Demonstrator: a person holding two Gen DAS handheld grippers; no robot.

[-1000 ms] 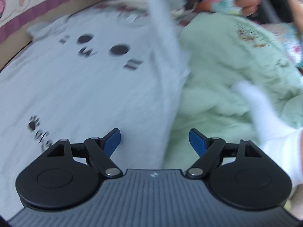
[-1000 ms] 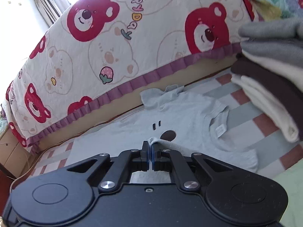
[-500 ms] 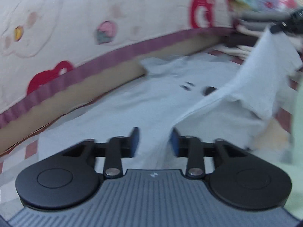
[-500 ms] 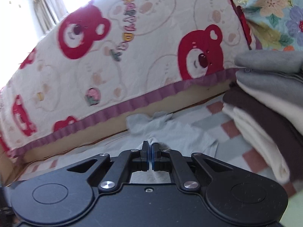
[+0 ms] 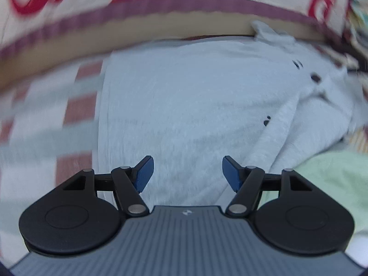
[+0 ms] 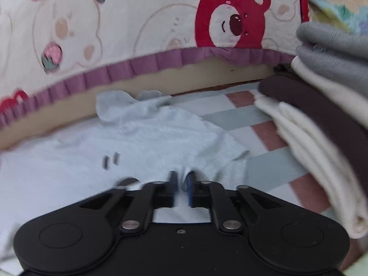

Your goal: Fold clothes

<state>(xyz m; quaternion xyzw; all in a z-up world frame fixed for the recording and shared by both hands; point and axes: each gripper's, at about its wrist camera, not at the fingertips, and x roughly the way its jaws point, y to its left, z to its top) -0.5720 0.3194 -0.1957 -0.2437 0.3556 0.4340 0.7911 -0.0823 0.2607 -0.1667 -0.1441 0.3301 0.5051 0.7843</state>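
The left wrist view shows the left tool (image 5: 187, 172) held above a light grey T-shirt (image 5: 184, 105), its blue pads (image 5: 143, 174) set well apart and the jaws opening, with nothing gripped between them; only shirt fabric is seen beneath the gap. The shirt is spread over a checked sheet (image 5: 73, 105) of red, grey and white squares, its straight hem edge lying toward the left of the view and its neck end toward the far right. A fold of the same shirt is laid back over its right side, running diagonally from near the right pad up toward the small dark printed marks (image 5: 315, 77). A pale green garment (image 5: 326, 184) is seen just beside the shirt at the near right. Along the far edge of the sheet a tan strip and a purple frill (image 5: 184, 4) are seen, much blurred.

In the right wrist view the right tool (image 6: 182, 184) is seen with a narrow gap between its pads and the jaws opening; a pinch of the grey shirt (image 6: 161, 133) stands between them, and whether the pads press on it cannot be told through the blur. The crumpled sleeve lies toward the far edge, against the tan strip. A stack of folded clothes (image 6: 322, 119), grey, cream and dark brown, is seen at the right edge of the sheet, near the shirt but apart from it. Behind, a bear-printed quilt (image 6: 161, 23) is hung above the frill.
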